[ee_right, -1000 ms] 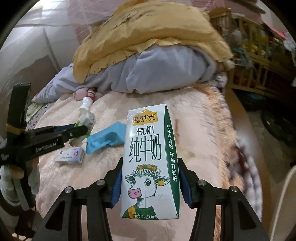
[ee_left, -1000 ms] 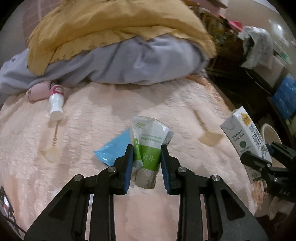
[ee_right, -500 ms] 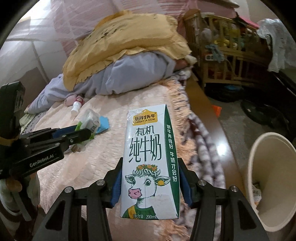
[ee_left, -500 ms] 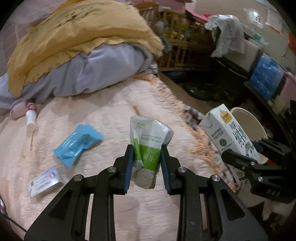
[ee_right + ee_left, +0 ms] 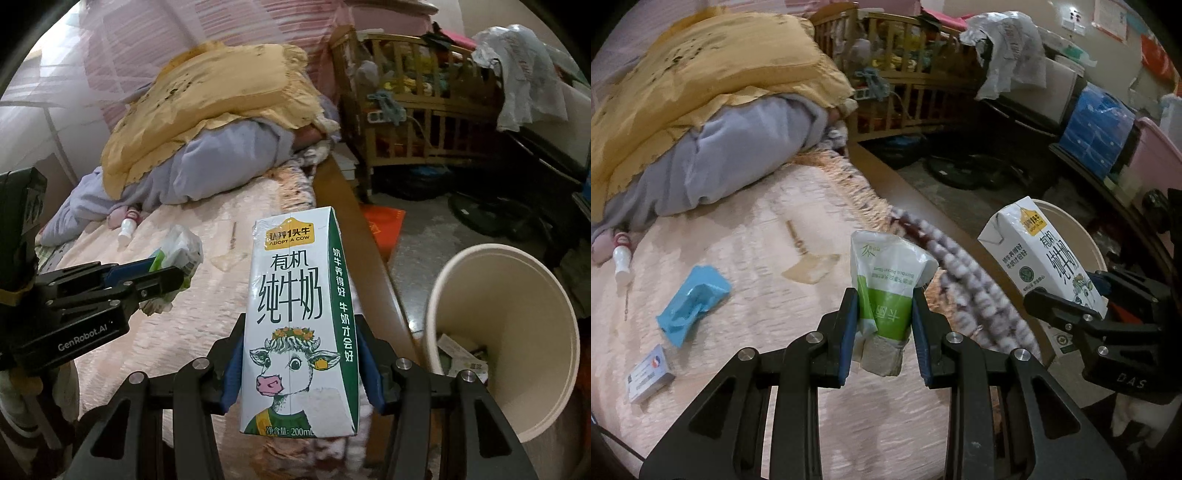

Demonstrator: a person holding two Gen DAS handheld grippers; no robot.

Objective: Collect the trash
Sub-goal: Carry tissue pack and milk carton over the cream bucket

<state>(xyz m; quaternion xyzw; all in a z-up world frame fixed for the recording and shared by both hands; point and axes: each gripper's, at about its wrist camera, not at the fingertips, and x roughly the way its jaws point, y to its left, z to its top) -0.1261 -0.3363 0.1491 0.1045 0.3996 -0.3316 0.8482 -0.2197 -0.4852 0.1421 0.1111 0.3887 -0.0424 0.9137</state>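
Note:
My left gripper is shut on a green and white tissue packet, held above the bed's right edge. My right gripper is shut on a white milk carton with a cow picture, upright, next to a cream trash bin on the floor at the right. The bin holds some paper. The carton and bin rim also show in the left wrist view. A blue wrapper, a small white box and a small white bottle lie on the bed.
The bed has a peach blanket with a fringed edge, and a yellow and grey bedding pile at its head. A wooden crib and clutter stand beyond the floor gap. An orange bag lies on the floor.
Both grippers have swung right, away from the middle of the bed toward its edge. The trash bin has come into view and now sits closer beside the carton. Both grips are unchanged.

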